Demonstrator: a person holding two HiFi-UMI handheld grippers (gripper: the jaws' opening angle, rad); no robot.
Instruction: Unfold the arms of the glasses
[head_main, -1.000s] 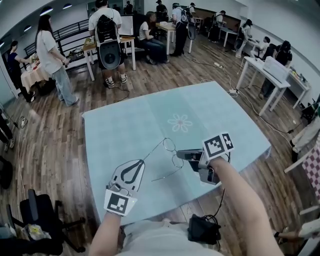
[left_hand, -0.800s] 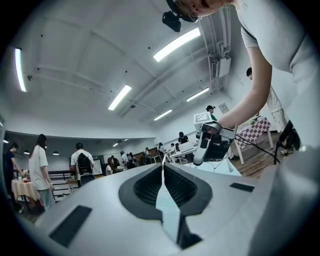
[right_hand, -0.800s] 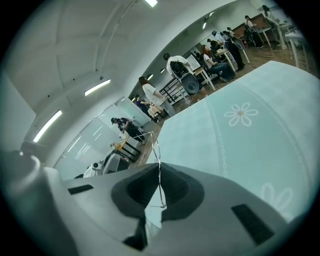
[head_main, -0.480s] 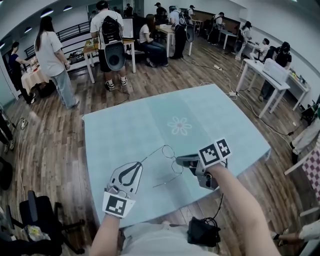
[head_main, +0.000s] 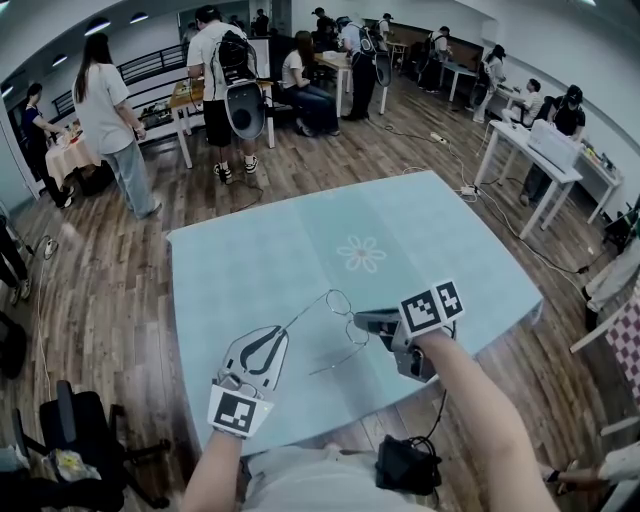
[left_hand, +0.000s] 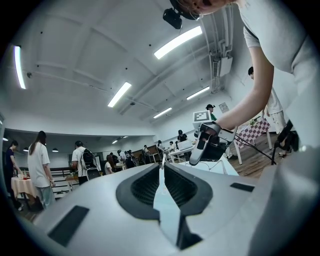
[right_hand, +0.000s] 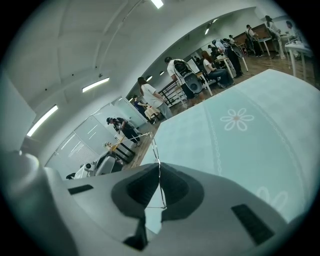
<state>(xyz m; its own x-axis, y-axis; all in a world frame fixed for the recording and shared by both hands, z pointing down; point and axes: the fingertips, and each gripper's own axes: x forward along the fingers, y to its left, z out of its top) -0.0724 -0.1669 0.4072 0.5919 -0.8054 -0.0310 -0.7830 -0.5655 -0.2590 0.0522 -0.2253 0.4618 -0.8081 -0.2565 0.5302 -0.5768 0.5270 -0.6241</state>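
The thin wire-framed glasses (head_main: 340, 300) hang just above the pale blue tablecloth (head_main: 250, 250), a little below the middle of the head view, strung between the two tools. The left gripper (head_main: 283, 331), lower left of centre, has its jaws pinched almost together on the tip of one slender temple arm (head_main: 307, 310). The right gripper (head_main: 362, 320), right of centre, is clamped on the wire front, which runs up between its jaws in the right gripper view.

To do this step well, the person would best hold the front steady with the right gripper. The left would then swing outward in an arc about the hinge, gently, since wire this thin probably bends easily. The second arm (head_main: 330, 360), slanting toward the lower left, looks free.

Counted: one pair of glasses, two round rims, two arms, two grippers, and one flower motif (head_main: 362, 253) in the head view.
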